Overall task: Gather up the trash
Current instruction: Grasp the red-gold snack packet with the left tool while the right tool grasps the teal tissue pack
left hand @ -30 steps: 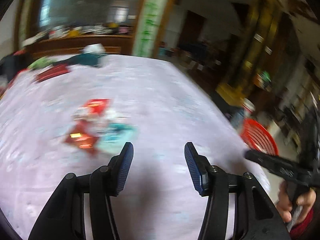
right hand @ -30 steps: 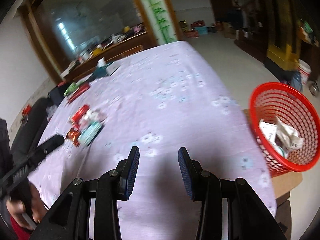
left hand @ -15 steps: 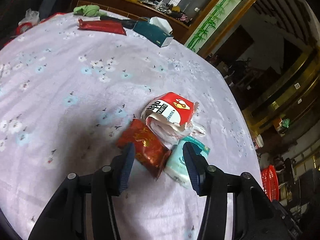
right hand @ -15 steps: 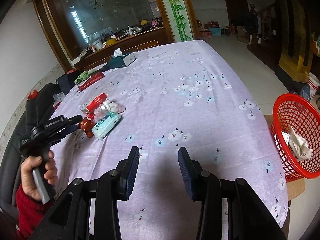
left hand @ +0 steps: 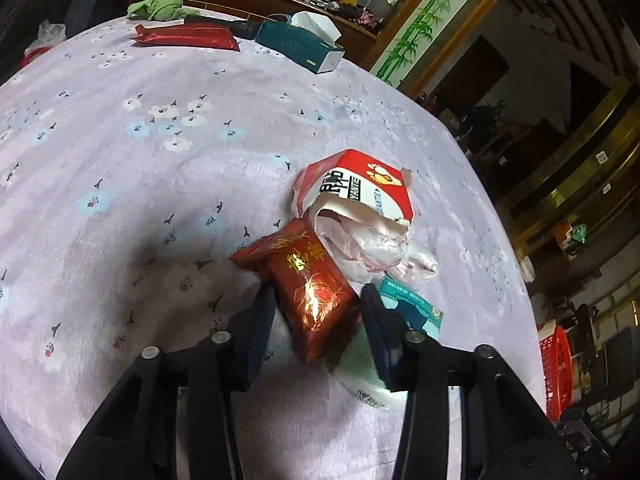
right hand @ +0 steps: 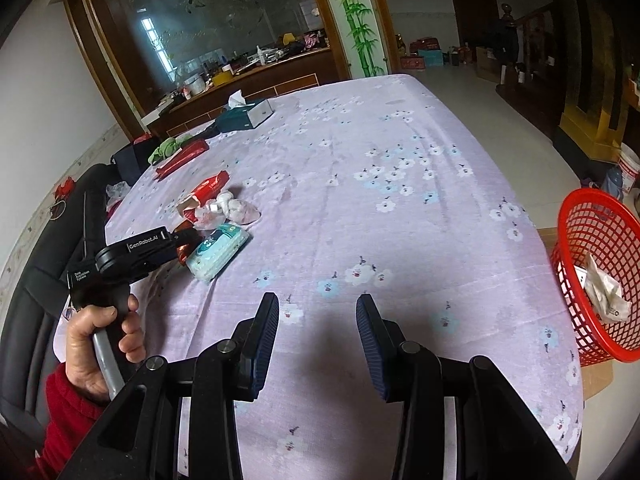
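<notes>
the left gripper (left hand: 318, 312) is held spread around the red foil packet (left hand: 308, 280), not yet pinched; the teal tissue pack (left hand: 412, 312) beyond the right finger could be snagged too. the right gripper (right hand: 317, 322) is spread, empty, over the floral tablecloth (right hand: 400, 200), the red basket (right hand: 600, 280) beyond.

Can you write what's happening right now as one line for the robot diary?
left gripper: open, jaws around red packet | right gripper: open, nothing held, above table | red basket: holds paper
</notes>
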Demonstrator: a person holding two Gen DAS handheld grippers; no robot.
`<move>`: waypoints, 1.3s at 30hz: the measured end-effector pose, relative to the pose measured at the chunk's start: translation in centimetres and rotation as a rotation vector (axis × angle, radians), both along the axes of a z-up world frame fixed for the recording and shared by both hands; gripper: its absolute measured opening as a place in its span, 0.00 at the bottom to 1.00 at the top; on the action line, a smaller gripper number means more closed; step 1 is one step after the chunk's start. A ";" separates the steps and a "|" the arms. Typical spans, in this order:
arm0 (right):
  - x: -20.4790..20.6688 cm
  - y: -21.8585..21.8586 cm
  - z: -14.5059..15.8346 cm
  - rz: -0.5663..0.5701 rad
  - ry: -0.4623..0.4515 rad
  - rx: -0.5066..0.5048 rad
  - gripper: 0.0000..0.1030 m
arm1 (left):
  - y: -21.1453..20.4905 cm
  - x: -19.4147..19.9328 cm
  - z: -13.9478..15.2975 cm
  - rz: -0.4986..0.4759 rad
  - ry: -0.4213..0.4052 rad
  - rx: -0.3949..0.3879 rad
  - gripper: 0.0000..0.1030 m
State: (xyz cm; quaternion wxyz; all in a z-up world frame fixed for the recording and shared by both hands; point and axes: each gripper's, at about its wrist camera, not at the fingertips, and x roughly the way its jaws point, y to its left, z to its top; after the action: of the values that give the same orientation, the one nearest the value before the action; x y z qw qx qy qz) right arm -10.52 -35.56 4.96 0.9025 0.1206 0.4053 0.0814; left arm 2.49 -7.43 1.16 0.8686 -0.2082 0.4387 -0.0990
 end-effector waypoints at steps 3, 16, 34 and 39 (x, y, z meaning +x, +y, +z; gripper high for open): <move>0.6 0.8 0.1 0.016 0.005 0.014 0.43 | 0.1 -0.5 0.3 -0.007 -0.019 0.015 0.35; 8.2 8.6 -2.9 0.081 0.173 0.094 0.47 | 3.8 -8.2 3.2 0.019 -0.184 0.089 0.36; 14.7 18.1 -6.0 0.070 0.234 -0.165 0.53 | 6.4 -11.6 3.5 0.044 -0.245 0.112 0.36; 12.7 16.0 -5.0 0.077 0.161 -0.179 0.25 | 5.2 -12.0 3.6 0.012 -0.257 0.124 0.36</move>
State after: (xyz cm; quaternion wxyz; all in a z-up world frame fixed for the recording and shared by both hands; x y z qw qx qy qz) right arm 2.23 -19.60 -0.07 0.8704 0.0299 0.4865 0.0694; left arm -9.56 -2.20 4.80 0.9294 -0.1423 0.3279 -0.0926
